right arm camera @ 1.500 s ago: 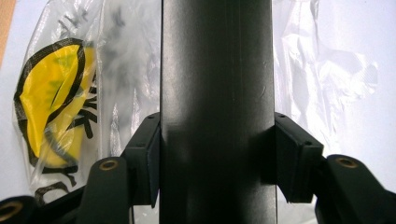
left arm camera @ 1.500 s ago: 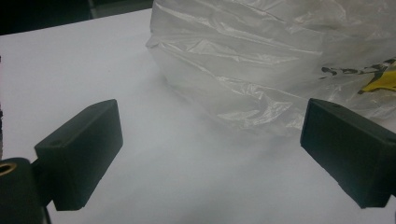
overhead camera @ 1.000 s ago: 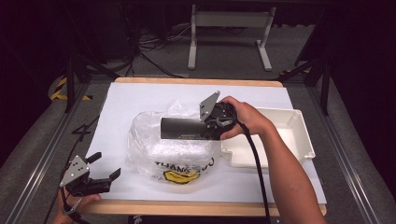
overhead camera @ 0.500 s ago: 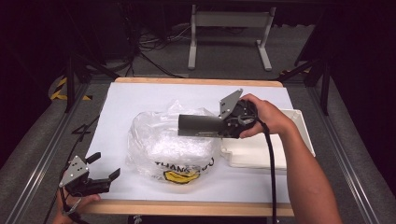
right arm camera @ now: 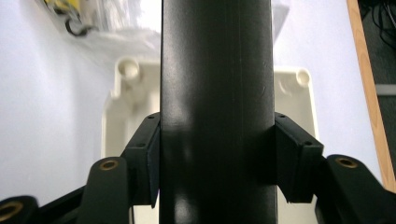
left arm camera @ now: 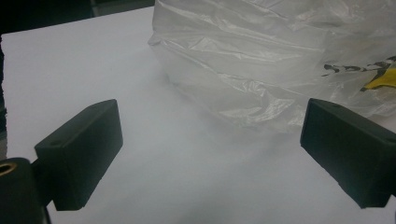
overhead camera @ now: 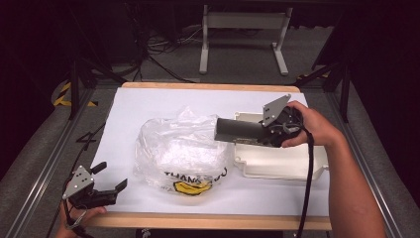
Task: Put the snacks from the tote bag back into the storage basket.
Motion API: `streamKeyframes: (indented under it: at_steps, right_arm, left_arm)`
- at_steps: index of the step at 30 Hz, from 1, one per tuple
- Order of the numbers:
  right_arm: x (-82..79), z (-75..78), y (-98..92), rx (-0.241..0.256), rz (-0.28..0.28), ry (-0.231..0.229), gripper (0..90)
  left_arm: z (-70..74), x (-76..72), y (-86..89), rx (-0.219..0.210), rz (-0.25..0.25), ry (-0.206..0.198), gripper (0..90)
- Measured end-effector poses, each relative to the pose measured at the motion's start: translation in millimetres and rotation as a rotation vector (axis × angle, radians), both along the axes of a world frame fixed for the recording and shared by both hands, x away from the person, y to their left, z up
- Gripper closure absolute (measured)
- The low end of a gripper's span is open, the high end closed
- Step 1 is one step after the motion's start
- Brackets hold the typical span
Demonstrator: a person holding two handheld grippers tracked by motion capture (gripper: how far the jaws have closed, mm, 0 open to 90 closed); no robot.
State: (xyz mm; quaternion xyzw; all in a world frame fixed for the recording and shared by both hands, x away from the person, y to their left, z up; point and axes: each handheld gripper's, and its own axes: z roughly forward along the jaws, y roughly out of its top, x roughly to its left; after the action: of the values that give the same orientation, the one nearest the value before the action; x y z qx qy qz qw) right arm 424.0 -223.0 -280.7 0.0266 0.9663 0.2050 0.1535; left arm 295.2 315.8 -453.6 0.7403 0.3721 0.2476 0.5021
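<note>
The white-covered table (overhead camera: 148,106) has bare room along its far edge and its left side, while the near wooden edge runs just below the plastic bag (overhead camera: 183,151) and the left gripper (overhead camera: 106,191). That gripper sits at the near-left corner, low over the table, its jaws spread wide with nothing between them; in the left gripper view the bag (left arm camera: 280,60) lies just beyond the jaws, apart from both. The bag, crumpled and clear with black lettering and a yellow mark on its near side, takes up the middle of the table. To its right lies a shallow white tray (overhead camera: 282,161), its left rim close to the bag. The right gripper (overhead camera: 270,134) is held above the tray's far-left part, jaws clamped on the sides of a dark cylinder (overhead camera: 240,131). The cylinder is matte black and smooth, lying about level and pointing left, its free end over the bag's right edge. In the right gripper view the cylinder (right arm camera: 215,107) runs straight up between the pads (right arm camera: 152,158), with the tray (right arm camera: 116,116) beneath.
</note>
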Motion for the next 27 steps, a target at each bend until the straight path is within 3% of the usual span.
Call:
streamKeyframes:
  at_steps: [13,18,27]
  right_arm:
    - [-3.2,-7.8,-41.2,-0.005,-0.062,0.017,43.0]
    - [-3.3,-12.4,-56.5,-0.032,-0.088,0.033,43.0]
    - [1.9,-26.0,-69.4,-0.064,-0.103,0.067,43.0]
  left_arm:
    - [0.1,0.0,-0.8,0.004,0.003,0.005,6.5]
    - [-0.4,0.4,-0.7,0.002,0.002,0.006,6.5]
    - [-0.5,1.1,-1.5,0.006,-0.001,0.009,6.5]
